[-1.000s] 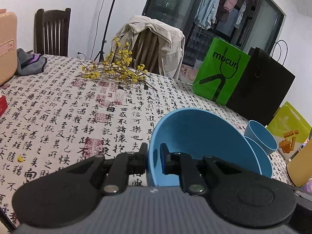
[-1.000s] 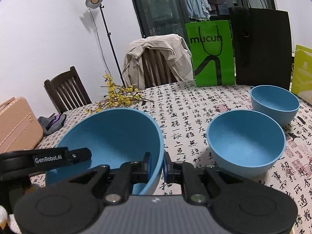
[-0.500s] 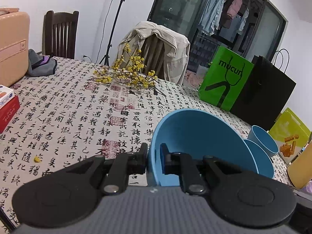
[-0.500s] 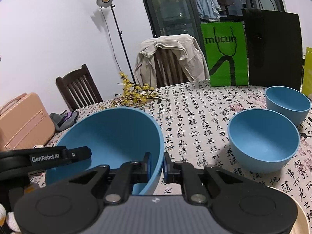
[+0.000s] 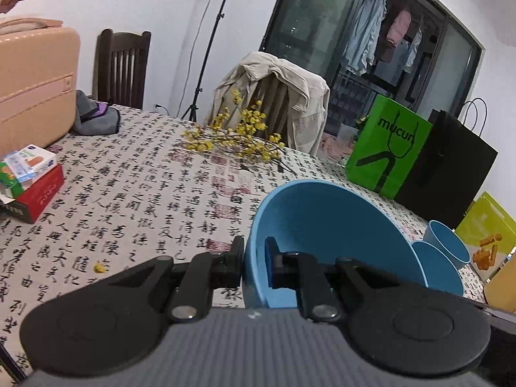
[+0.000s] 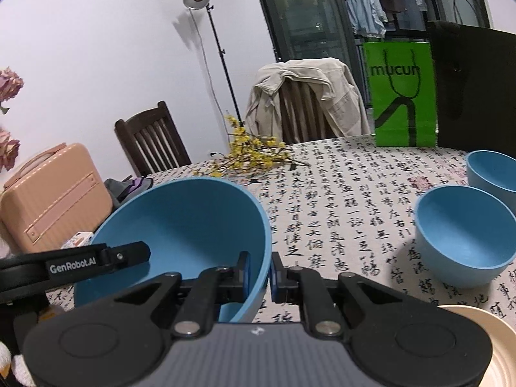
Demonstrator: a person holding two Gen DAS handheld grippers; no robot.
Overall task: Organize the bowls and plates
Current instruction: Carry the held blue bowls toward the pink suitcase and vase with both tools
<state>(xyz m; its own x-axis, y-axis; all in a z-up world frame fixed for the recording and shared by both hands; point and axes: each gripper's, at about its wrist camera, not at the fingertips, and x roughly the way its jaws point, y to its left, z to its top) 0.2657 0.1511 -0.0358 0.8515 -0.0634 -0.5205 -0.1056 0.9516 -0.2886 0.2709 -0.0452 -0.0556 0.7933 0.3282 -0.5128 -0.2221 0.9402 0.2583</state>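
Note:
A large blue bowl (image 5: 322,232) hangs tilted above the patterned tablecloth, held by both grippers. My left gripper (image 5: 254,258) is shut on its left rim, one pad inside and one outside. Across the bowl (image 6: 187,222), my right gripper (image 6: 260,271) is shut on the right rim in the same way. The left gripper's black body (image 6: 96,258) shows at that view's left edge. A medium blue bowl (image 6: 464,235) and a smaller blue bowl (image 6: 493,171) stand on the table to the right. A cream plate (image 6: 483,332) lies at the near right corner.
A pink suitcase (image 5: 35,84), a grey cloth (image 5: 96,116) and stacked boxes (image 5: 29,183) sit at the table's left. A yellow flower branch (image 5: 238,138) lies mid-table. The green bag (image 6: 400,93) and black bag (image 6: 477,90) stand at the far edge, chairs behind.
Both grippers have carried the large bowl to the left, away from the two smaller bowls. The boxes at the left have come into the left view. Both grips are unchanged.

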